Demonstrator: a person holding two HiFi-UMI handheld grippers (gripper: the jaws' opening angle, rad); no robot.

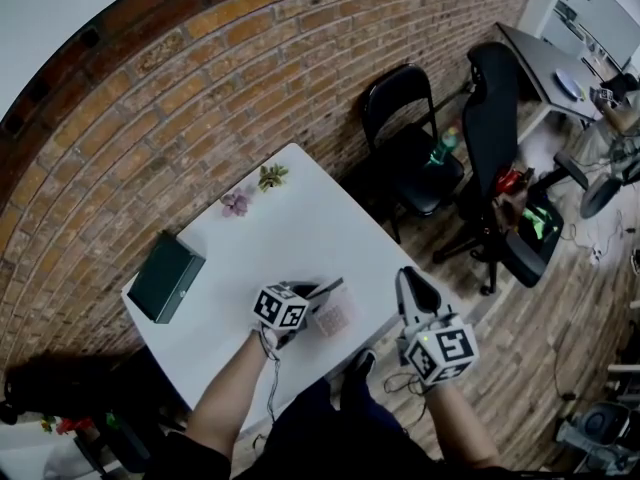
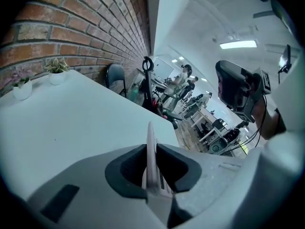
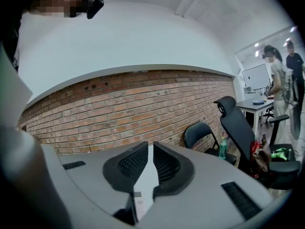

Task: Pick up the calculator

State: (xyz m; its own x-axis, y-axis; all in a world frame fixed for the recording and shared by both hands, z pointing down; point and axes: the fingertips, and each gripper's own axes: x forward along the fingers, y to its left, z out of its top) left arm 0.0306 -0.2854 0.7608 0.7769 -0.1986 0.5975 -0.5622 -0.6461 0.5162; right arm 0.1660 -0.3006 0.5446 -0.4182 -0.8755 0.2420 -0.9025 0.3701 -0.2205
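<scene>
The calculator [image 1: 337, 313], a thin pale slab with rows of keys, is over the near part of the white table [image 1: 290, 223]. My left gripper [image 1: 312, 299] is shut on its left edge. In the left gripper view the calculator [image 2: 150, 140] stands edge-on as a thin blade between the dark pads, and the left gripper [image 2: 151, 165] presses on it from both sides. My right gripper [image 1: 413, 281] hangs off the table's right edge, apart from the calculator. In its own view the right gripper [image 3: 150, 159] shows a narrow gap with nothing between the pads.
A dark green box [image 1: 165, 277] lies at the table's left corner. Two small potted plants [image 1: 272, 176] [image 1: 237, 202] stand at the far edge by the brick wall. A black folding chair [image 1: 410, 138] and an office chair [image 1: 495, 118] are to the right.
</scene>
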